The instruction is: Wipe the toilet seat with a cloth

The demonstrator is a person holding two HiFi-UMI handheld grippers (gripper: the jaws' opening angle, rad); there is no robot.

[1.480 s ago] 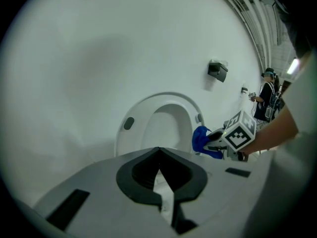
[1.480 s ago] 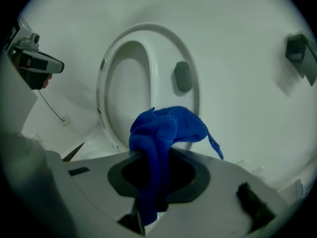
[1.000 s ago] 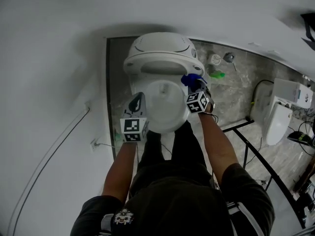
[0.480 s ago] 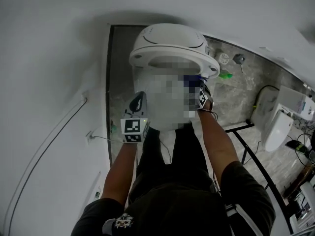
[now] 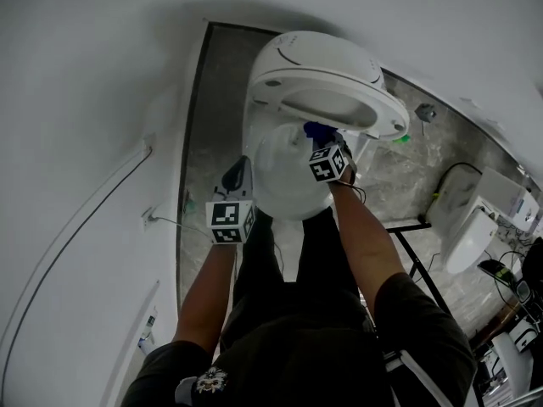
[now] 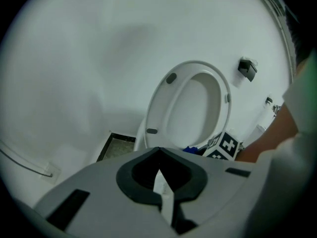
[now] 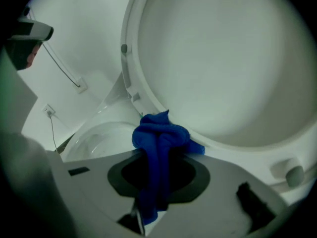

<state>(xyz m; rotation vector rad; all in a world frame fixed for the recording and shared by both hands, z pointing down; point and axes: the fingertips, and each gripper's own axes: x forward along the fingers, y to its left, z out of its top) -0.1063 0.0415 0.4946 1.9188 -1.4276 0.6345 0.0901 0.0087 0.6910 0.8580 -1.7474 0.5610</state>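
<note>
The white toilet [image 5: 288, 176] stands with its seat [image 5: 339, 100] raised. My right gripper [image 5: 325, 147] is shut on a bunched blue cloth [image 5: 316, 131] and points steeply down between bowl and raised seat. In the right gripper view the cloth [image 7: 161, 135] bulges out of the right gripper [image 7: 157, 182], right at the lower rim of the raised seat [image 7: 223, 63], with the bowl [image 7: 99, 138] to the left. My left gripper [image 5: 237, 172] hangs shut and holding nothing beside the bowl's left side. The left gripper [image 6: 158, 175] faces the seat ring [image 6: 190, 108].
A grey tiled floor [image 5: 216, 125] surrounds the toilet, close to the white wall on the left, where a cable [image 5: 76, 253] and a socket [image 5: 151, 220] sit. A black metal frame [image 5: 424, 253] and a second white fixture [image 5: 471, 219] stand at the right.
My right gripper with the cloth has gone down and in under the raised seat's edge. The left gripper has sunk a little beside the bowl. The head view has swung, so the toilet sits further right.
</note>
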